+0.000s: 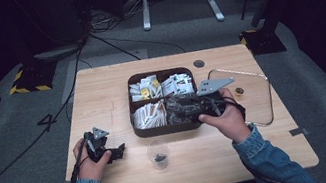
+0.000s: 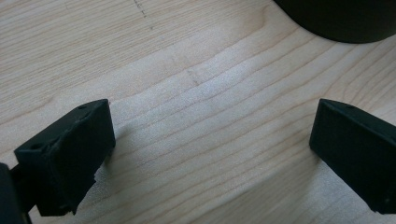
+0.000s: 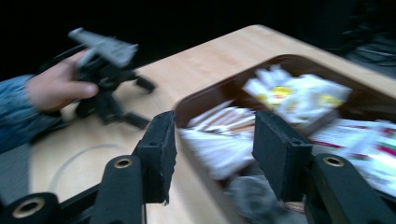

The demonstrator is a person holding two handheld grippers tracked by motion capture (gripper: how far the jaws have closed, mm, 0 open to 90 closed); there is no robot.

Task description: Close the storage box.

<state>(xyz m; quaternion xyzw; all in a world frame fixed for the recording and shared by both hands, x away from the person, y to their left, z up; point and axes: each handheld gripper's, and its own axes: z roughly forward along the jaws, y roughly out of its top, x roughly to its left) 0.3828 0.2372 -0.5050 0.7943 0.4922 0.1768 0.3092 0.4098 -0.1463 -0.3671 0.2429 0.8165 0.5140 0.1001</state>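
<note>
A dark brown tray with four compartments sits mid-table, holding white sachets and paper sticks. My right gripper hovers over the tray's near-right compartment, pointing left. In the right gripper view its jaws stand open with nothing between them, above the sticks and the tray rim. My left gripper rests at the table's near left, open over bare wood. A clear cup with something dark inside stands in front of the tray.
A clear lid with a thin rim lies right of the tray, with a small round brown thing inside its outline. A cable hole sits near the far edge. The tray's corner shows ahead of the left jaws.
</note>
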